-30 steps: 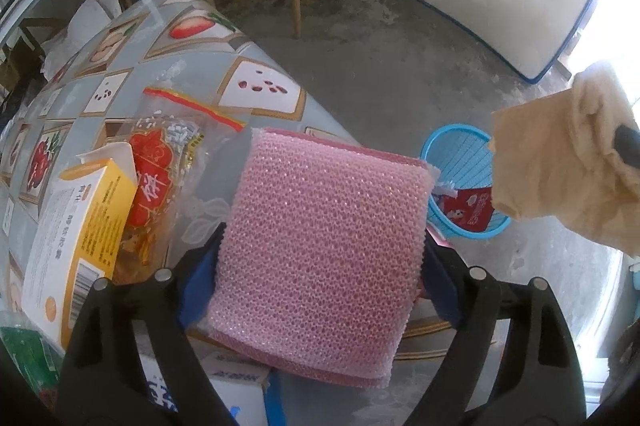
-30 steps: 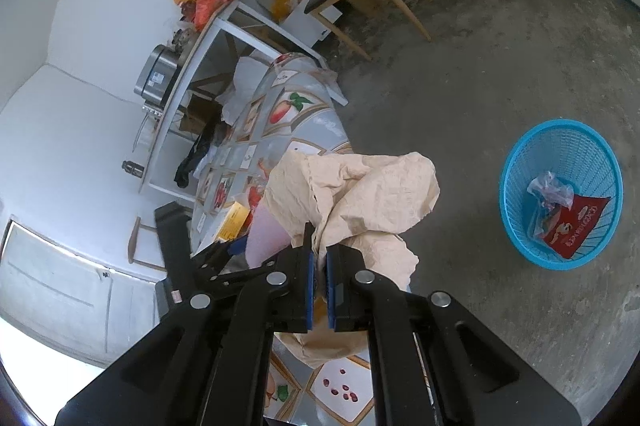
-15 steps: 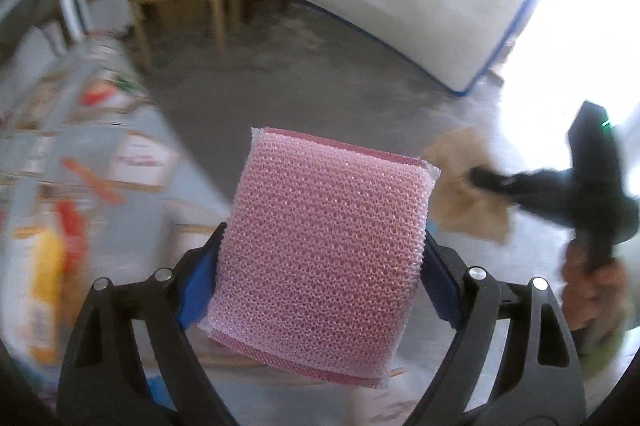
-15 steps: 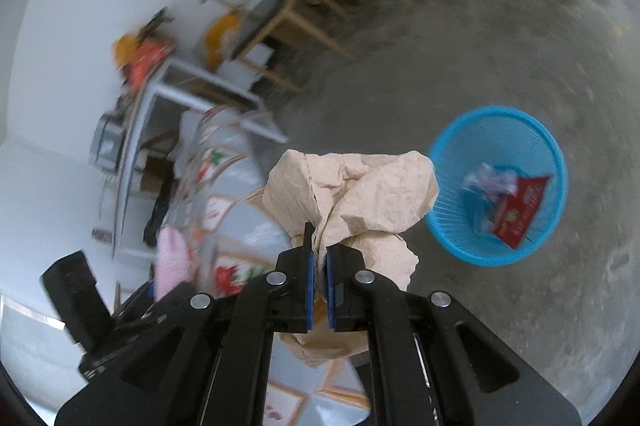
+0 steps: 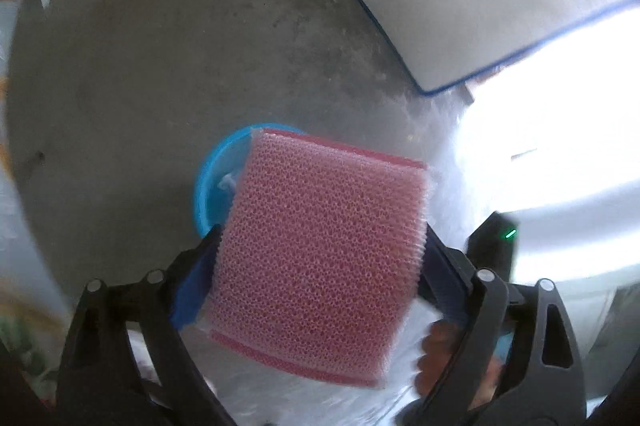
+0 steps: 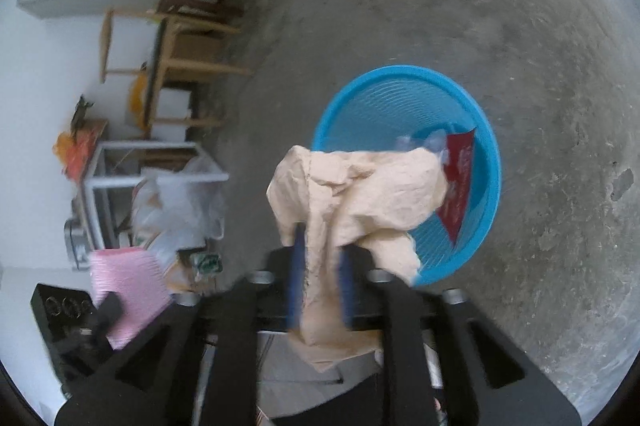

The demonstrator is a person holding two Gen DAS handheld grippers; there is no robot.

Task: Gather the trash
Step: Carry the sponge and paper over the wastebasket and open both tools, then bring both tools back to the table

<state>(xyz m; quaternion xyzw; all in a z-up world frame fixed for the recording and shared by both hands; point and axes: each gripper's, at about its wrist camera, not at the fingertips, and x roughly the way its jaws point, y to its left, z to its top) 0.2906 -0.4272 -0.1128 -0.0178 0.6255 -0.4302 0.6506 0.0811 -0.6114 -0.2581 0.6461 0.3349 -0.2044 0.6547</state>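
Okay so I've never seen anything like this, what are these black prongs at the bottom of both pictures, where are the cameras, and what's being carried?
No robot: a person holds a two-finger claw in each hand, each with a fisheye camera looking along its fingers. The left claw carries a pink sponge; its jaws are opening. The right claw has crumpled brown paper between its opening jaws, just above a blue basket on the concrete floor. A red wrapper already lies inside. The person's hand shows in the left view.

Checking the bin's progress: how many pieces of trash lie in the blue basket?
2: a red wrapper and clear plastic, against the basket's right wall. The paper hides part, so more is possible.
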